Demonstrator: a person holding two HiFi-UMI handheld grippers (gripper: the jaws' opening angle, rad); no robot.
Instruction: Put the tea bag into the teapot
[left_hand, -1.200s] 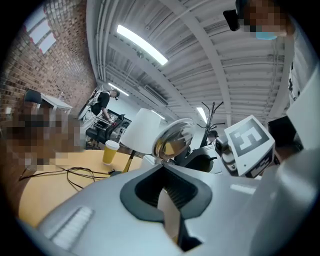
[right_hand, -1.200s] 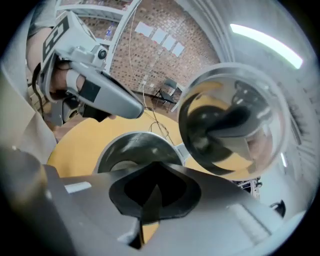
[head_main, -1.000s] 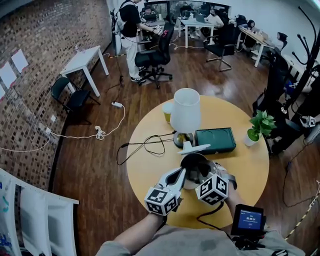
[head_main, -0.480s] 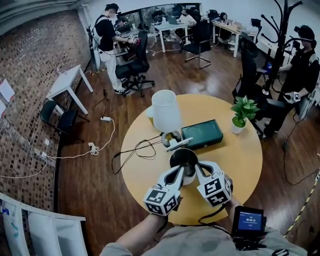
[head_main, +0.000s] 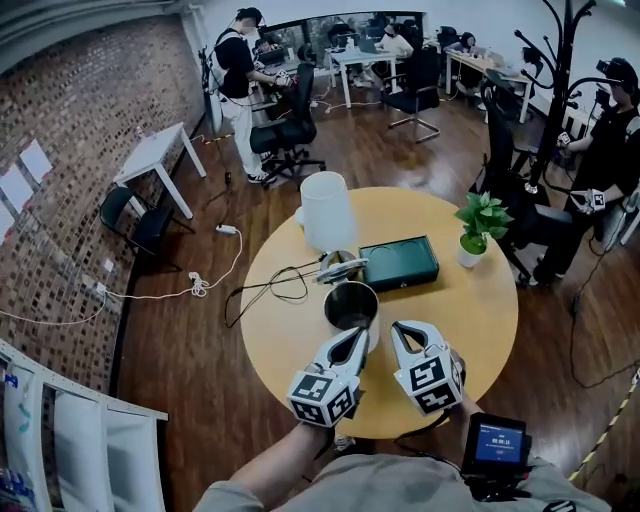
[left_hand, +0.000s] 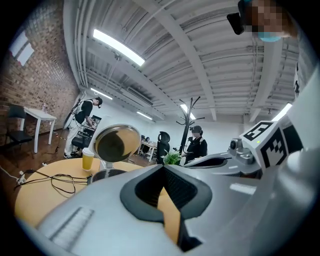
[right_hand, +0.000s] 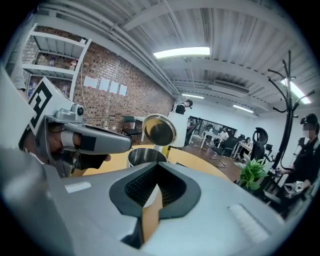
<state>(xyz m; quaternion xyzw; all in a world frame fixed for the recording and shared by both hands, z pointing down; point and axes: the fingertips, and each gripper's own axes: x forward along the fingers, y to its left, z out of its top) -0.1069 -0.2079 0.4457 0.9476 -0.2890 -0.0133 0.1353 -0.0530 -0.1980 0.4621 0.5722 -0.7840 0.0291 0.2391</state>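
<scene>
The teapot (head_main: 352, 305), a steel pot, is seen standing upright near the middle of the round yellow table (head_main: 480, 320), with its long axis vertical and its open mouth turned straight up. Its round lid (head_main: 340, 266) is tipped back on the far side, toward a tall white container (head_main: 327, 208), and the shiny underside is faced toward the grippers. The inside of the pot is dark and what lies in it cannot be made out; the tea bag is not made out in any view. Which way the spout points cannot be told.

The left gripper (head_main: 353, 340) is held on the near side of the teapot with its tips close to the pot's wall; whether they touch it cannot be told. Its jaws are closed together, with only the table top seen through the slit between the pads. The right gripper (head_main: 405, 332) is held just beside the left one, to the right of the pot and apart from it, and its jaws are likewise clenched on nothing.

On the far side the mouth is crowded by the raised lid and the white container. A dark green flat box (head_main: 398, 263) is laid to the right of the lid, and a potted plant (head_main: 480, 220) is set near the table's right edge. A black cable (head_main: 285, 285) is looped over the left part of the table, and a yellow cup (left_hand: 87, 159) is placed next to the white container
</scene>
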